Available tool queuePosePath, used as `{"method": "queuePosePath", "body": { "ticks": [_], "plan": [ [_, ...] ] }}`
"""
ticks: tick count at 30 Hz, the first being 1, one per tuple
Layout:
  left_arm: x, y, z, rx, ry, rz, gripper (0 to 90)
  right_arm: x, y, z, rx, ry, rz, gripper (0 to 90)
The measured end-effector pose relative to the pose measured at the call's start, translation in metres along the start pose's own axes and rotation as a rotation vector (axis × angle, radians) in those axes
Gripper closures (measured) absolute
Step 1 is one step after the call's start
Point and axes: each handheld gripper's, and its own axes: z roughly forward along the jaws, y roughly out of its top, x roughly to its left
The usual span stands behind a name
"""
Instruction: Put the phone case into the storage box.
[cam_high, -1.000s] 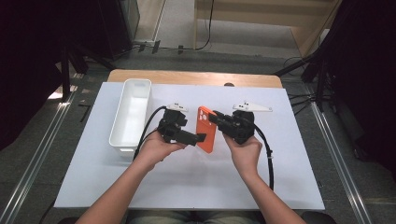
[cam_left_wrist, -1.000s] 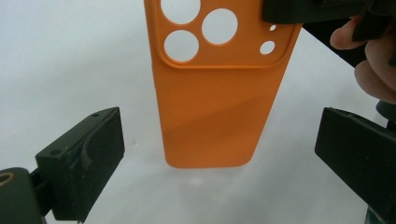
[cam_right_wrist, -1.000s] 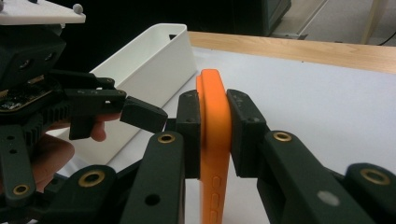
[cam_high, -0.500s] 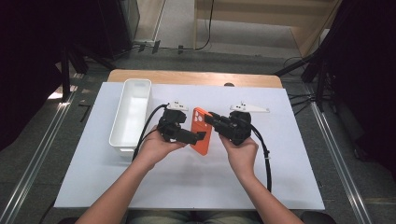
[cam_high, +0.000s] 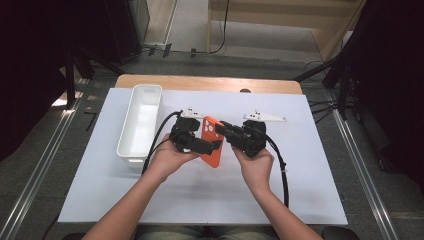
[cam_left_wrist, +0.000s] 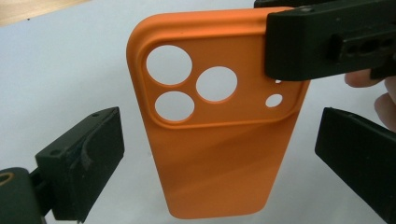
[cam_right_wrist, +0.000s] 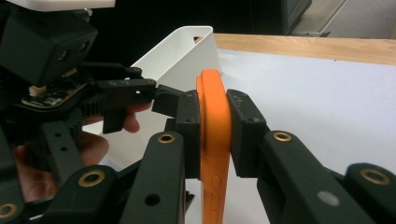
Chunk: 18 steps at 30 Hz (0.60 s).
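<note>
Orange and thin, the phone case (cam_high: 212, 142) hangs above the white table cover (cam_high: 310, 190) between the two hands, just right of the white bin (cam_high: 141, 122). On its left, the left gripper (cam_left_wrist: 219, 154) stands open, one jaw on either long edge and neither touching. On its right, the right gripper (cam_right_wrist: 214, 135) is clamped flat on the case's upper corner beside the camera holes. It looks light, bendy and a little grippy, likely to flex or twist if pinched at one corner; the long edges near the middle seem the steadier place to take hold.
</note>
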Motion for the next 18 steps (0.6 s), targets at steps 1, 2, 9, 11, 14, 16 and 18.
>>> {"method": "queuePosePath", "body": {
  "ticks": [1,2,9,11,14,16,18],
  "plan": [
    [-0.0002,-0.0001,0.0003,0.003,0.001,0.000,1.1,0.0006,0.0001,0.0001,-0.003,0.001,-0.002,74.9],
    [-0.0006,-0.0003,0.0007,-0.001,0.006,-0.003,1.1,0.0018,0.0002,-0.0002,0.002,0.003,0.001,74.9],
    [-0.0033,-0.0004,0.0007,-0.026,0.023,0.007,1.1,0.0064,-0.0008,0.0008,0.010,0.014,0.001,74.9],
    [-0.0042,-0.0008,0.0013,-0.032,0.025,0.006,1.1,0.0072,-0.0010,0.0010,0.006,0.018,0.002,74.9],
    [-0.0051,-0.0016,0.0025,-0.040,0.026,0.007,1.2,0.0084,-0.0013,0.0012,0.005,0.024,0.012,74.9],
    [-0.0059,-0.0024,0.0032,-0.048,0.032,0.013,1.2,0.0086,-0.0015,0.0015,0.004,0.024,0.014,74.8],
    [-0.0072,-0.0030,0.0028,-0.062,0.052,0.016,1.5,0.0090,-0.0017,0.0016,0.005,0.021,0.015,74.8]
  ]
}}
